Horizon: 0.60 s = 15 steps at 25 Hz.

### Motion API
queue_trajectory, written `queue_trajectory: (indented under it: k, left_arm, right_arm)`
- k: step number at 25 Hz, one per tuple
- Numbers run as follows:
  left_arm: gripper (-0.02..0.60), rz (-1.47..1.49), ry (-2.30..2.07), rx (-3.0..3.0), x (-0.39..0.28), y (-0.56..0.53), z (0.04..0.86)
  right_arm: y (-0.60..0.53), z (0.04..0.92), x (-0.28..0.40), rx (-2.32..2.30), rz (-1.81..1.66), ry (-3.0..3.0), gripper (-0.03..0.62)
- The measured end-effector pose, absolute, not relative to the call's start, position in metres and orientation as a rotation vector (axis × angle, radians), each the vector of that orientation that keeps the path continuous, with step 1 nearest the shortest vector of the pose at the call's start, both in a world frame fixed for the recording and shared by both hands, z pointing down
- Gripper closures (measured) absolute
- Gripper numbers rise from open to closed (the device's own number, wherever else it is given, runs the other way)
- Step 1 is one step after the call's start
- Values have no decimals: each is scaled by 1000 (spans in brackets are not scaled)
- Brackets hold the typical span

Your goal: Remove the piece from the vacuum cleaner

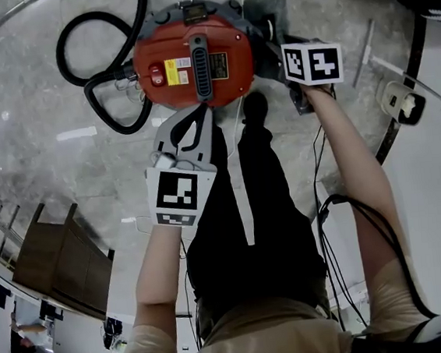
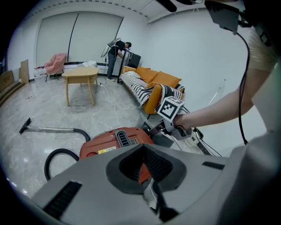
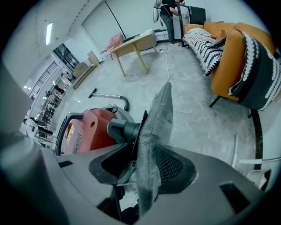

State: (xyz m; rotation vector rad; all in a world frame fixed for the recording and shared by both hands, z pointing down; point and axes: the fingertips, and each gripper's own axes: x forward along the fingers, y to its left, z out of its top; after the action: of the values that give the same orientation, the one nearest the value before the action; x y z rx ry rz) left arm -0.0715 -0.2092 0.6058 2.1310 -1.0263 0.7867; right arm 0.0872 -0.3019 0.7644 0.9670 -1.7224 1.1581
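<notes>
Right tongs (image 3: 147,151): clenched on the lower part of the dust bag (image 3: 159,116), which stood on edge between the jaws.
Left tongs (image 1: 199,118): jaws pressed together with nothing between them, tips at the 6 o'clock side of the vacuum cleaner (image 1: 192,57).
Bag place: at the vacuum cleaner's 2 o'clock flank in the head view, its black collar (image 3: 140,125) against the machine's black spout (image 3: 120,130).
Bag direction: in the right gripper view the long axis ran from 6 to 12 o'clock, narrow end up at 12, one flat face turned to the red body at 9.
Bag look: grey, thin, flat, felt-like, finely dimpled.
Vacuum cleaner: round red body on the pale floor (image 1: 34,113), at 12 o'clock in the head view, with a black hose (image 1: 73,38) looped at its 9 o'clock.
</notes>
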Motion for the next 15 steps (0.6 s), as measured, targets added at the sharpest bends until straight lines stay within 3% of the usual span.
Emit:
queue_trajectory:
  k: [8,15]
  left_arm:
    - [578,772,-1014,2140,-63,-208,605]
    - [578,787,-1000,2143,-59,-200,606]
  right_arm:
    - [-297,766,87,906,1086,-1746,407]
    - [-296,767,95,914,1026,-1759,527]
